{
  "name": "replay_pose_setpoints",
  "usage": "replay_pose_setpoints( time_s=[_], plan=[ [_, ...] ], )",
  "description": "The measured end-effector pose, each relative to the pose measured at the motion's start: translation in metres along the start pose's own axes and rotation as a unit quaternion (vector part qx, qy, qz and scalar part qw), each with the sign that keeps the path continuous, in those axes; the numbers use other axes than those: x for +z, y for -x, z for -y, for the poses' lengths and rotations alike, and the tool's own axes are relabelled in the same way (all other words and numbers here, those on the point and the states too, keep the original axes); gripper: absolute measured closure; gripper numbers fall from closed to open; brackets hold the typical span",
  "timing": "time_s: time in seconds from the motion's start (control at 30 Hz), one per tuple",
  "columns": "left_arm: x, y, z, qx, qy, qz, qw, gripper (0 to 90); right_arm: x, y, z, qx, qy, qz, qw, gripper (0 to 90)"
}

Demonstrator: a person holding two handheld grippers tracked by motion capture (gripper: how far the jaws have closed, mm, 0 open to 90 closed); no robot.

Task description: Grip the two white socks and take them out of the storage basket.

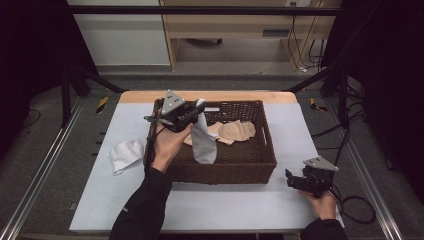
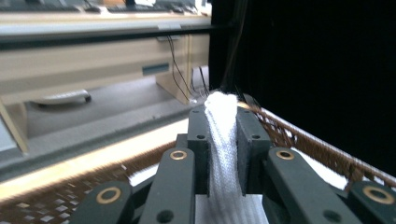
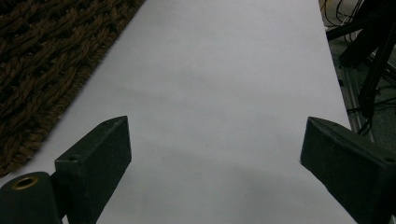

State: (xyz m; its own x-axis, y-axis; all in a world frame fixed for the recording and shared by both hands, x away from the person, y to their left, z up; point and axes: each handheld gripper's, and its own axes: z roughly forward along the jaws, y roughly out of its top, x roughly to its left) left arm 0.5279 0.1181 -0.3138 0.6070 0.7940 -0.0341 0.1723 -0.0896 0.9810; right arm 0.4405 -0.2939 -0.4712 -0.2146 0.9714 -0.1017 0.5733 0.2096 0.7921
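My left hand-held gripper (image 1: pixel 196 113), raised at frame centre, pinches a white sock (image 1: pixel 204 142) dangling over the wicker basket (image 1: pixel 240 167); my right hand-held gripper (image 1: pixel 291 180) rests lower right on the table (image 1: pixel 225 205), jaws apart.

Rough woven wicker basket (image 1: pixel 250 162); soft knit white sock (image 2: pixel 223 154); matt black plastic jaws; smooth matt table (image 3: pixel 224 93)

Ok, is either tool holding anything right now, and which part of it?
The left tool pinches a white sock near its top end, the rest hanging over the basket. The right tool is open, holding nothing.
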Motion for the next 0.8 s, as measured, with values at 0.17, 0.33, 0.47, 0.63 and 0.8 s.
replay_pose_setpoints(
  time_s=[0.17, 0.33, 0.47, 0.63, 0.8],
  plan=[
    [-0.019, -0.006, -0.019, -0.005, 0.039, -0.009, 0.9992, 77.6, -0.001, 0.000, 0.000, 0.000, 0.001, 0.000, 1.0000, 8.9],
    [-0.035, -0.013, -0.037, -0.001, 0.070, -0.024, 0.9973, 77.7, -0.001, 0.000, 0.000, 0.000, 0.001, 0.000, 1.0000, 8.9],
    [-0.047, -0.016, -0.050, -0.002, 0.083, -0.027, 0.9962, 77.7, -0.001, 0.000, 0.000, 0.000, 0.001, 0.000, 1.0000, 8.9],
    [-0.063, -0.018, -0.062, -0.003, 0.101, -0.028, 0.9945, 77.7, -0.001, 0.000, 0.000, 0.000, 0.003, 0.000, 1.0000, 9.0],
    [-0.085, -0.023, -0.075, -0.015, 0.134, -0.028, 0.9905, 77.7, -0.001, 0.000, 0.000, 0.000, 0.002, 0.000, 1.0000, 8.9]
  ],
)
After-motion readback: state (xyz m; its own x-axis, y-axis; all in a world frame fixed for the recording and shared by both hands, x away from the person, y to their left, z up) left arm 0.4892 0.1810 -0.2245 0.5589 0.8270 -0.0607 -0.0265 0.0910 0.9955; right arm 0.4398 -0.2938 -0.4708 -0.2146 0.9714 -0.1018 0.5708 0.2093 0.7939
